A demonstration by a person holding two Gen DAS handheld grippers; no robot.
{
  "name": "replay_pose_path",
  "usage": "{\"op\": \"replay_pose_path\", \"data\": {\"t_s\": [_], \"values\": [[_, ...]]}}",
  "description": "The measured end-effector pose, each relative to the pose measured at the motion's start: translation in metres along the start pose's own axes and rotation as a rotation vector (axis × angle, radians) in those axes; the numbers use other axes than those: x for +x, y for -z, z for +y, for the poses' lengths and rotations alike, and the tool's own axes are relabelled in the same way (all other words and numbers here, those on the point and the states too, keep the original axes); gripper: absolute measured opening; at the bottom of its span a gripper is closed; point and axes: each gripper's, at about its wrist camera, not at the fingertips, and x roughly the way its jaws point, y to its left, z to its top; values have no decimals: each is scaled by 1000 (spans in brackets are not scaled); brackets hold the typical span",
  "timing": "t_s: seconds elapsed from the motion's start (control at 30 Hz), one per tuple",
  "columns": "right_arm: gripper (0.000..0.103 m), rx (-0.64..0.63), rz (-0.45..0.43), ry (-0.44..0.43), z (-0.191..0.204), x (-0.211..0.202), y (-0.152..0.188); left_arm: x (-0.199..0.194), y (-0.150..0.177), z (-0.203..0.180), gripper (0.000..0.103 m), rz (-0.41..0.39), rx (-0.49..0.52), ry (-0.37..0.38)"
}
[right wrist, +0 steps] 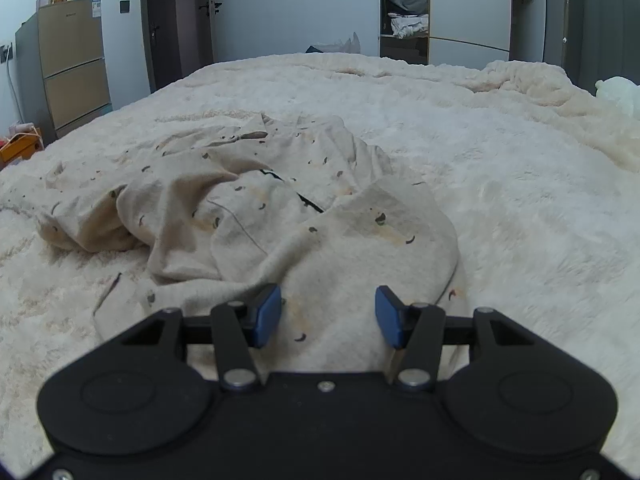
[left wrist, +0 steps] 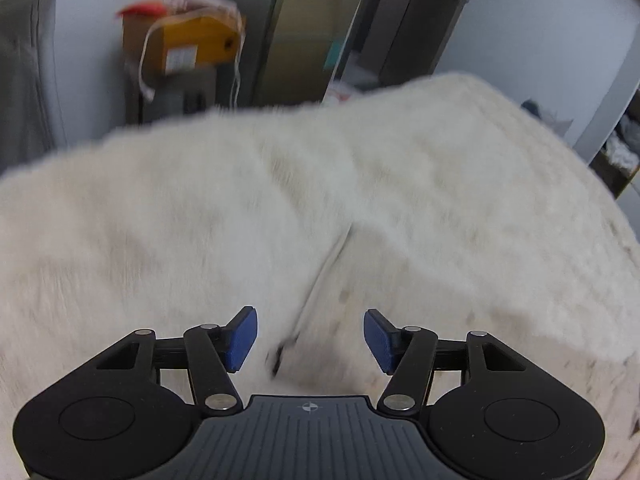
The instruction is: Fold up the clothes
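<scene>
Both claws released, I hang my right claw (right wrist: pixel 327 314) over the crumpled patterned garment's (right wrist: pixel 256 216) near edge, left claw (left wrist: pixel 310 338) above the fluffy bed (right wrist: pixel 500 152), to start flattening it.

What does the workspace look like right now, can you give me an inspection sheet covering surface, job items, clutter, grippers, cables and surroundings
Surface: fluffy cream blanket covering a bed, rumpled at the far right.
Job's things: one beige patterned garment, crumpled and unfolded on the blanket; its edge also shows in the blurred left wrist view.
Clutter: pale green soft item at the bed's far right edge.
Grippers: left gripper open, holding nothing; right gripper open over the garment's near part, holding nothing.
Cables: a cord hangs down the wall beside the fridge.
Surroundings: fridge, dark door, open wardrobe shelves with clothes, cardboard box.
</scene>
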Motion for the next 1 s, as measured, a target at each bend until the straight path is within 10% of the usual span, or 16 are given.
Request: {"op": "replay_pose_path", "data": {"t_s": [0.1, 0.17, 0.4, 0.67, 0.87, 1.0], "values": [[51, -6, -3, 5, 1, 0, 0, 21, 6, 10, 52, 24, -102, 41], [51, -8, -3, 7, 2, 1, 0, 27, 10, 16, 5, 47, -173, 86], [51, -11, -8, 8, 2, -1, 1, -17, -9, 16, 3, -156, -102, -20], [51, -23, -20, -3, 2, -6, 2, -46, 18, -8, 24, -214, 18, -152], [51, 0, -27, -14, -2, -11, 1, -74, 56, -97, 48, -252, 278, 44], [51, 17, -26, -13, -2, -13, 0, -91, 96, -181, 64, -232, 375, 312]]}}
